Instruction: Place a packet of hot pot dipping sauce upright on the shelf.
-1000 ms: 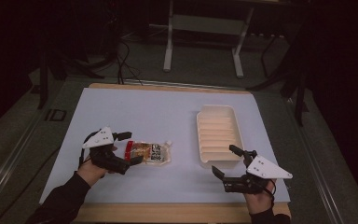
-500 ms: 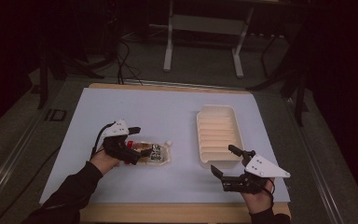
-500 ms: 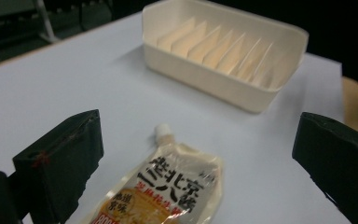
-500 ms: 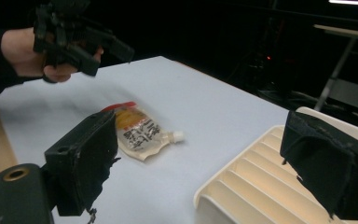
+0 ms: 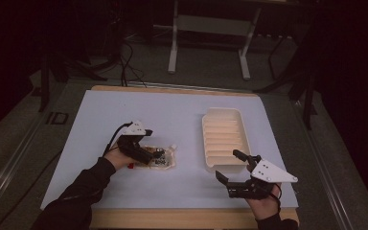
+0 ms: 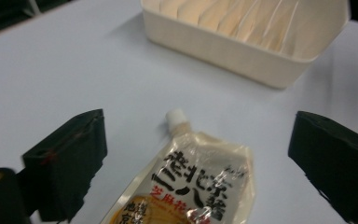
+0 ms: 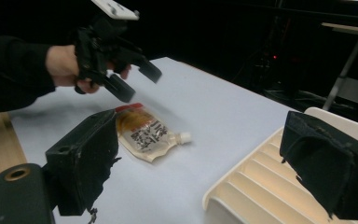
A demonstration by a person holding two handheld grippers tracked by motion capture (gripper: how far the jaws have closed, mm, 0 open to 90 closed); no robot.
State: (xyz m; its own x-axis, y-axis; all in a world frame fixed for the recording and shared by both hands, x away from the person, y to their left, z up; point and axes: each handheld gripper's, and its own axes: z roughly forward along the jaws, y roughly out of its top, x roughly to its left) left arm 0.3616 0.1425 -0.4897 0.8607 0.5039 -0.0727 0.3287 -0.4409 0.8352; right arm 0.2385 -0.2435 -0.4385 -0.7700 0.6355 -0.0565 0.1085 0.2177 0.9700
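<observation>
Since a second ago the left gripper [image 5: 148, 152] has slid from the pouch's near-left end to hover directly over the spouted sauce pouch [image 6: 193, 179], fingers [image 6: 67, 161] spread wide on either side, so a grasp looks imminent. It lies flat on the table [image 5: 182, 115], left of the ribbed cream tray [image 5: 223, 139]. Motionless at the near right edge, the right gripper [image 5: 232, 167] is spread too, and the pouch's lower half is cut off in the left gripper view.
</observation>
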